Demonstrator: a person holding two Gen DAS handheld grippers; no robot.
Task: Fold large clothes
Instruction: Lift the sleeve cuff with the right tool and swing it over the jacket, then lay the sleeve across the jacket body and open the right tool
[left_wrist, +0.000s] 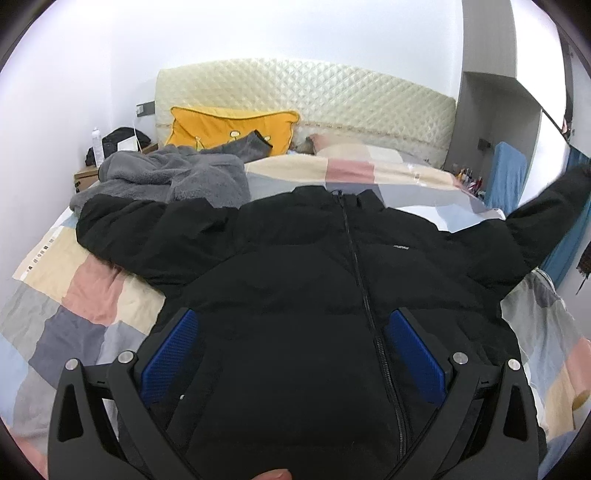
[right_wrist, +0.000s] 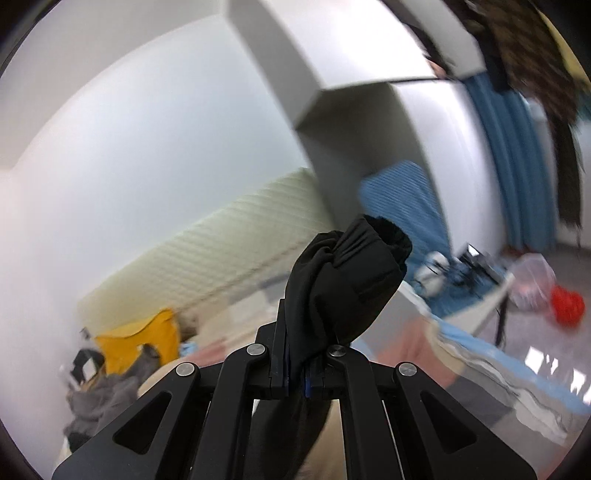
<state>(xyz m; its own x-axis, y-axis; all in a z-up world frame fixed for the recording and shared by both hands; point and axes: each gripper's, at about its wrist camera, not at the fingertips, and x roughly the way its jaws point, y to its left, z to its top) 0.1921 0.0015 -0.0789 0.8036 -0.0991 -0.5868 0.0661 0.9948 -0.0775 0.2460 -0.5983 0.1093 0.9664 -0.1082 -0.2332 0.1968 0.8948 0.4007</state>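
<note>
The big black jacket (left_wrist: 332, 280) lies flat on the patchwork bed (left_wrist: 85, 295) with its zip up. It looks puffy, soft and light, so I think it is best held by a cuff or the bottom edge. The left gripper (left_wrist: 291, 354) hangs wide open over the jacket's bottom part. Only the right view shows the right gripper (right_wrist: 301, 363) squeezed tight on the sleeve cuff (right_wrist: 351, 273), held up in the air.

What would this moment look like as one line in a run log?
left hand-held gripper: open over black jacket | right hand-held gripper: shut on sleeve cuff, lifted | bed
</note>
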